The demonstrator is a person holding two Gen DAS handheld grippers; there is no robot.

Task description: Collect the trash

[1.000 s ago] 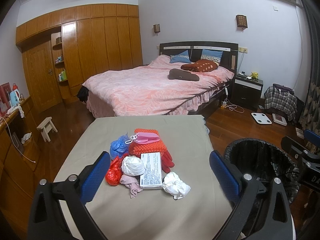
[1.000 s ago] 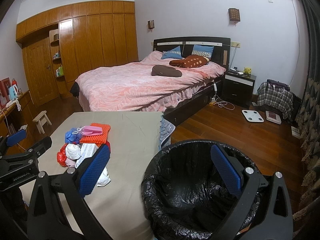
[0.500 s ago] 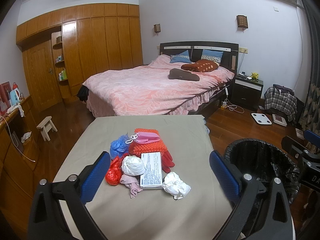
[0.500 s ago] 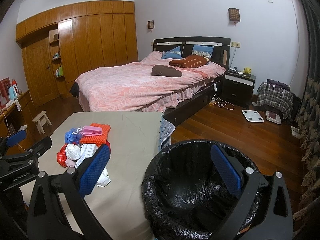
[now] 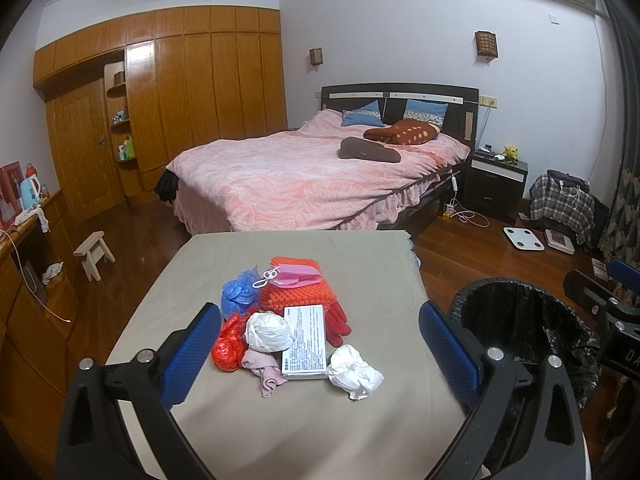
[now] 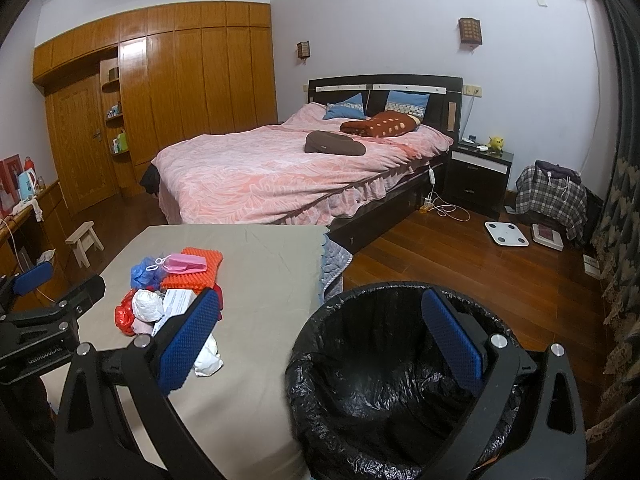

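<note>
A heap of trash lies on the beige table [image 5: 360, 264]: a white printed box [image 5: 305, 340], a crumpled white tissue [image 5: 354, 372], a white wad [image 5: 267, 331], a red plastic bag [image 5: 227, 344], a blue bag [image 5: 238, 295], a pink mask [image 5: 298, 277] on an orange mat [image 5: 296, 294]. My left gripper [image 5: 320, 346] hovers open just short of the heap, nothing between its fingers. My right gripper [image 6: 320, 338] is open above the black-lined bin [image 6: 380, 384], which stands right of the table. The same heap shows in the right wrist view, with the white wad [image 6: 147, 305] near its front.
A pink-covered bed [image 5: 312, 176] stands behind the table. A small wooden stool [image 5: 94, 252] and a desk [image 5: 24, 240] are at the left. A white scale [image 5: 523, 238], a nightstand [image 5: 498, 180] and a plaid bag [image 5: 562, 204] sit on the wooden floor at the right.
</note>
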